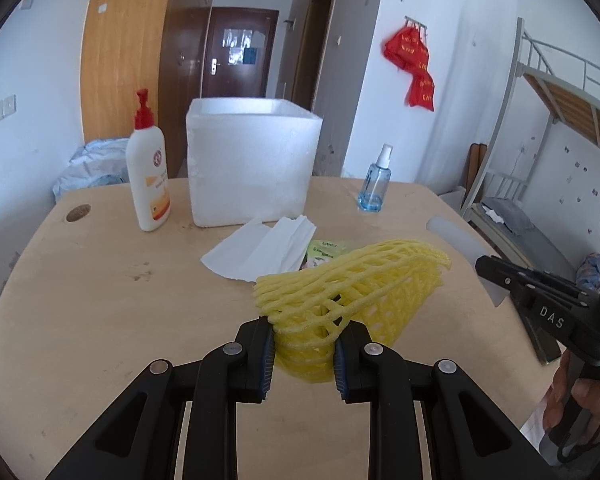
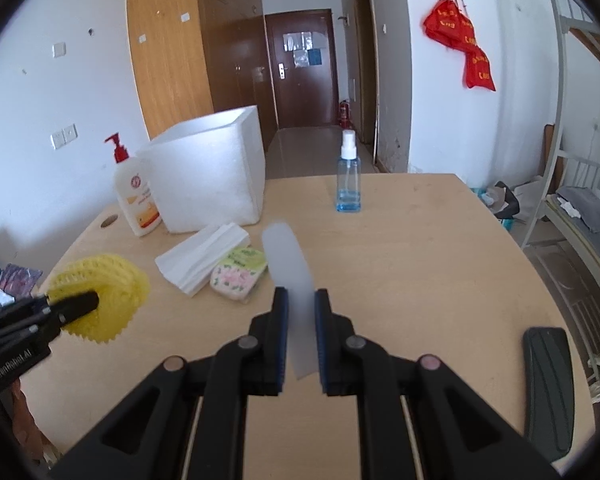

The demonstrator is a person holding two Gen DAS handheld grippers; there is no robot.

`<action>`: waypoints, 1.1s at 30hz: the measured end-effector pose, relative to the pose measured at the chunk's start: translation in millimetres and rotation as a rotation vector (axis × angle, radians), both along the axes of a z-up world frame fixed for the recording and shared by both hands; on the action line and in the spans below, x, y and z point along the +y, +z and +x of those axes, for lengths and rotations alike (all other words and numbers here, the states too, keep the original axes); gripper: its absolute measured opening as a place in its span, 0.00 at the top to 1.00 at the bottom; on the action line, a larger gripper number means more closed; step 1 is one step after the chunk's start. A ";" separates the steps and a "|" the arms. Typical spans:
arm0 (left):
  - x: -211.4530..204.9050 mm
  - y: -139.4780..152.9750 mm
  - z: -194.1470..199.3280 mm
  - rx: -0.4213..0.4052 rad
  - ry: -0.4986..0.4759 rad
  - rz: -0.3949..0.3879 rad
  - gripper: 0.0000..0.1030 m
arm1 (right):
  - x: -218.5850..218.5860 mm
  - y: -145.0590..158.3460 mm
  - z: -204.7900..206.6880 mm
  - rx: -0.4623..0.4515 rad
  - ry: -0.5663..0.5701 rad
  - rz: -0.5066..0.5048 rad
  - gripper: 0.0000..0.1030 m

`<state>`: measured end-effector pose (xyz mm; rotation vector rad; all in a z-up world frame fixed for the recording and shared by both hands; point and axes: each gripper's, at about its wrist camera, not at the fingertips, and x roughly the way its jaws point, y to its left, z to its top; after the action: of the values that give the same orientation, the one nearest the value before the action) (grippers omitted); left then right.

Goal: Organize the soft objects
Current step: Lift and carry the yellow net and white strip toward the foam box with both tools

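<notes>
My left gripper (image 1: 303,354) is shut on a yellow foam net (image 1: 352,292) and holds it just above the wooden table (image 1: 100,300). It also shows in the right wrist view (image 2: 100,292). My right gripper (image 2: 300,336) is shut on a translucent white soft strip (image 2: 290,276) that sticks forward and up. That strip shows in the left wrist view (image 1: 456,240) at the right. A white foam box (image 1: 252,164) stands at the back of the table, open at the top. A stack of white tissues (image 1: 260,252) and a floral tissue pack (image 2: 238,274) lie in front of it.
A lotion pump bottle (image 1: 148,176) stands left of the box. A blue spray bottle (image 1: 376,184) stands at the back right. A dark flat object (image 2: 548,384) lies at the table's right edge. A bunk bed (image 1: 540,140) is off to the right.
</notes>
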<state>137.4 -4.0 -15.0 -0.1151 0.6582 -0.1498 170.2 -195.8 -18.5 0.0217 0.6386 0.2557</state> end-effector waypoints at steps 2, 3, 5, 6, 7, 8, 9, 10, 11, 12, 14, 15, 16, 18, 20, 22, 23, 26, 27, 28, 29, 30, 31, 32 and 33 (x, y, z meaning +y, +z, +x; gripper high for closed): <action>0.0 3.7 -6.4 -0.013 -0.002 0.006 0.75 | 0.4 1.5 -5.3 -0.007 0.000 0.001 0.85; -0.2 5.1 -8.8 -0.017 -0.002 0.008 0.75 | -0.3 2.7 -7.0 -0.012 -0.003 0.008 0.85; 0.4 7.7 -13.1 -0.027 -0.004 0.008 0.75 | 0.4 6.3 -11.5 -0.021 -0.005 0.008 0.85; 0.7 9.2 -15.4 -0.033 -0.003 0.007 0.75 | 0.3 8.1 -13.5 -0.026 -0.007 0.011 0.85; 1.3 10.6 -17.4 -0.037 -0.002 0.007 0.75 | 0.7 10.4 -15.6 -0.032 -0.005 0.009 0.85; 1.6 12.8 -20.1 -0.043 -0.003 0.007 0.75 | 0.6 12.6 -18.3 -0.038 -0.005 0.012 0.85; 2.0 14.7 -22.2 -0.049 -0.002 0.007 0.75 | 0.9 14.7 -20.1 -0.043 -0.003 0.012 0.85; 2.4 17.0 -25.1 -0.058 0.001 0.009 0.75 | 1.4 16.3 -22.2 -0.047 -0.001 0.012 0.85; 2.7 20.0 -28.9 -0.070 0.004 0.010 0.75 | 2.0 18.6 -25.2 -0.055 0.003 0.015 0.85; 3.5 22.9 -32.0 -0.079 0.006 0.010 0.75 | 2.8 20.2 -27.2 -0.060 0.005 0.015 0.85; 4.4 28.6 -38.7 -0.100 0.012 0.011 0.75 | 4.7 25.7 -34.1 -0.084 0.011 0.015 0.85; 4.5 31.1 -41.4 -0.110 0.017 0.014 0.75 | 5.9 27.5 -37.6 -0.096 0.013 0.008 0.85; 4.4 34.3 -45.5 -0.123 0.021 0.021 0.75 | 7.1 29.9 -40.9 -0.108 0.013 0.005 0.85; 3.8 38.9 -52.3 -0.138 0.022 0.025 0.75 | 9.3 35.3 -48.5 -0.127 0.024 0.009 0.85; 3.2 43.4 -58.3 -0.157 0.025 0.030 0.75 | 10.4 39.4 -54.3 -0.143 0.024 0.007 0.85; 2.9 47.3 -63.9 -0.173 0.027 0.038 0.75 | 10.2 42.5 -58.8 -0.153 0.027 0.015 0.85; 2.6 49.5 -67.3 -0.182 0.026 0.042 0.75 | 10.2 44.4 -61.8 -0.162 0.026 0.013 0.85; 3.2 54.7 -74.0 -0.205 0.030 0.049 0.75 | 10.7 47.8 -68.0 -0.178 0.029 0.016 0.85; 4.0 56.0 -75.8 -0.211 0.033 0.049 0.75 | 11.4 48.6 -69.7 -0.183 0.029 0.016 0.85; 4.2 57.5 -78.2 -0.218 0.036 0.053 0.75 | 13.0 49.6 -71.1 -0.188 0.031 0.014 0.85; 4.6 58.6 -80.6 -0.223 0.038 0.056 0.75 | 14.0 50.8 -72.9 -0.193 0.034 0.015 0.85; 4.6 59.8 -82.8 -0.229 0.039 0.059 0.75 | 14.6 51.8 -74.9 -0.197 0.037 0.017 0.85; 4.8 60.8 -85.2 -0.235 0.041 0.060 0.75 | 15.4 53.0 -77.0 -0.203 0.040 0.016 0.85; 5.4 61.9 -87.1 -0.239 0.043 0.061 0.75 | 16.0 54.0 -78.8 -0.209 0.042 0.014 0.85; 4.7 62.6 -90.0 -0.244 0.044 0.062 0.75 | 16.4 54.9 -80.5 -0.213 0.043 0.015 0.85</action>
<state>47.4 0.7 47.6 -0.0507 0.4163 -0.0988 89.6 -179.4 36.5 -0.0047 0.4252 0.3003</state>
